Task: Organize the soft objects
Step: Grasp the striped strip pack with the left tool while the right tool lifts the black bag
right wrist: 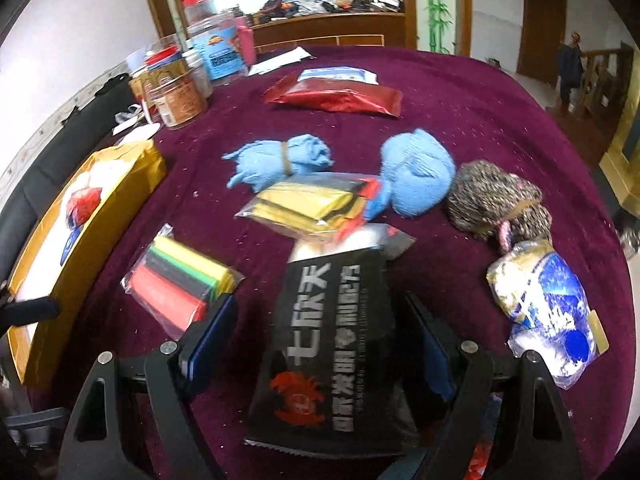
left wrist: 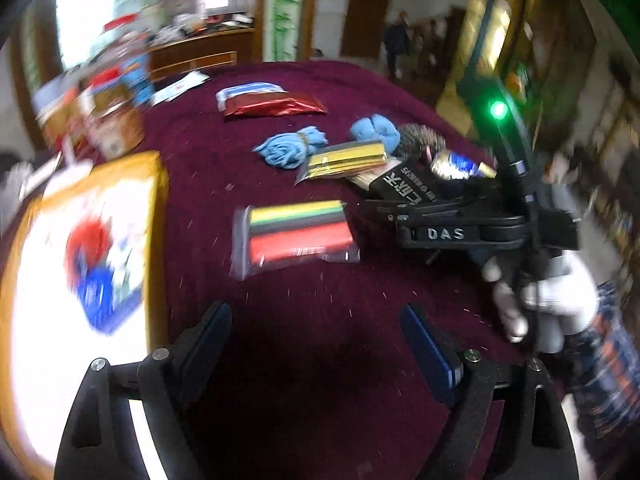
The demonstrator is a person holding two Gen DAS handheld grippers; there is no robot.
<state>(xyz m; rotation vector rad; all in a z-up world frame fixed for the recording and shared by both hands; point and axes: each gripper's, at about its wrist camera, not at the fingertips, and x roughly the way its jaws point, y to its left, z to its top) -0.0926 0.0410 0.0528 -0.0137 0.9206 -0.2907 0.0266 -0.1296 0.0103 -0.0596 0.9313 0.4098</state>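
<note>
- The right gripper (right wrist: 318,344) has its fingers spread wide on either side of a black packet (right wrist: 324,344) printed with white characters; the pads do not clearly touch it, and it lies flat on the maroon tablecloth (right wrist: 480,128).
- The left gripper (left wrist: 316,344) hovers over bare cloth with its fingers apart, holding nothing.
- Just left of the black packet lies a clear bag of red, black, green and yellow bands (right wrist: 182,280).
- At the left edge sits a gold-rimmed box (right wrist: 86,216) with a white top.
- A yellow-and-black bag (right wrist: 308,204) overlaps the black packet's far end.
- To the right lies a blue-and-white wrapped bundle (right wrist: 544,308), with a brown speckled roll (right wrist: 496,204) beyond it.
- Two blue cloth bundles (right wrist: 280,158) lie behind the yellow bag.
- Further back lies a red foil pouch (right wrist: 336,98).
- Farthest left stand lidded plastic jars (right wrist: 176,92); their contents are unclear.
</note>
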